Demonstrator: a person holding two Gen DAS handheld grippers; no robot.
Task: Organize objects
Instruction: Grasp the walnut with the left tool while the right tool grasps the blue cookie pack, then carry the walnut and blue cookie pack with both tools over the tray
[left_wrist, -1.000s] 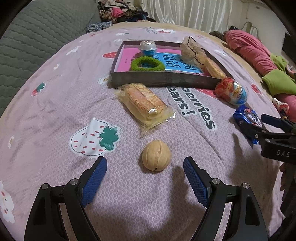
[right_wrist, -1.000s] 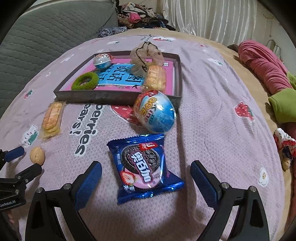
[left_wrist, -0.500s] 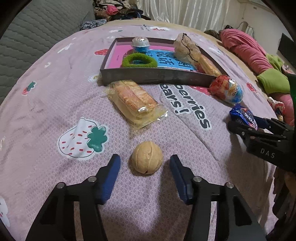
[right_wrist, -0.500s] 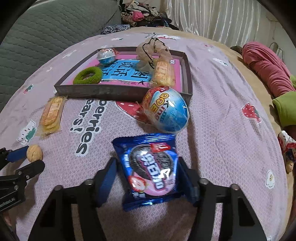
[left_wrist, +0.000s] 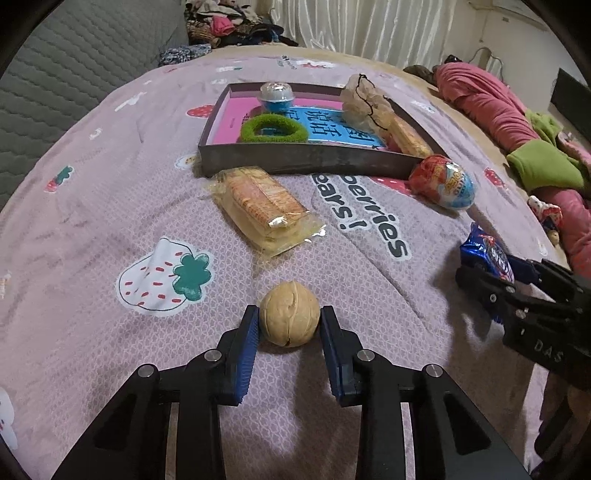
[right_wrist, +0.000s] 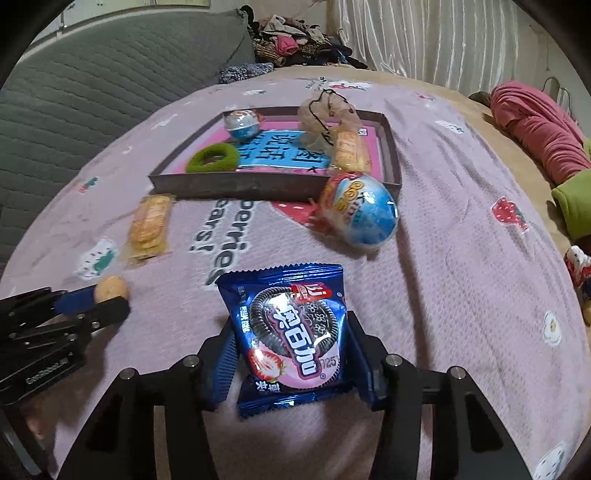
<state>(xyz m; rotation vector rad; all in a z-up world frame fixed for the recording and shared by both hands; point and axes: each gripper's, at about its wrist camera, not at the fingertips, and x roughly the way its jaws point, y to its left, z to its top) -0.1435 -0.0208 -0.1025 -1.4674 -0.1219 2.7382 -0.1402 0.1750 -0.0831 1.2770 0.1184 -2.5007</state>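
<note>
Between the left gripper's (left_wrist: 290, 326) blue pads the walnut (left_wrist: 289, 313) is sitting on the bedspread (left_wrist: 92, 229); its jaws are closing, both pads touching its sides. Ahead, beyond the cracker pack (left_wrist: 264, 208), the tray (left_wrist: 306, 161) is waiting.

Over in the right wrist view, the right gripper (right_wrist: 293, 354) is closing on the blue cookie packet (right_wrist: 291, 332), long axis running forward. The tray (right_wrist: 236, 184) is lying ahead-left, past the toy egg (right_wrist: 360, 214).
</note>
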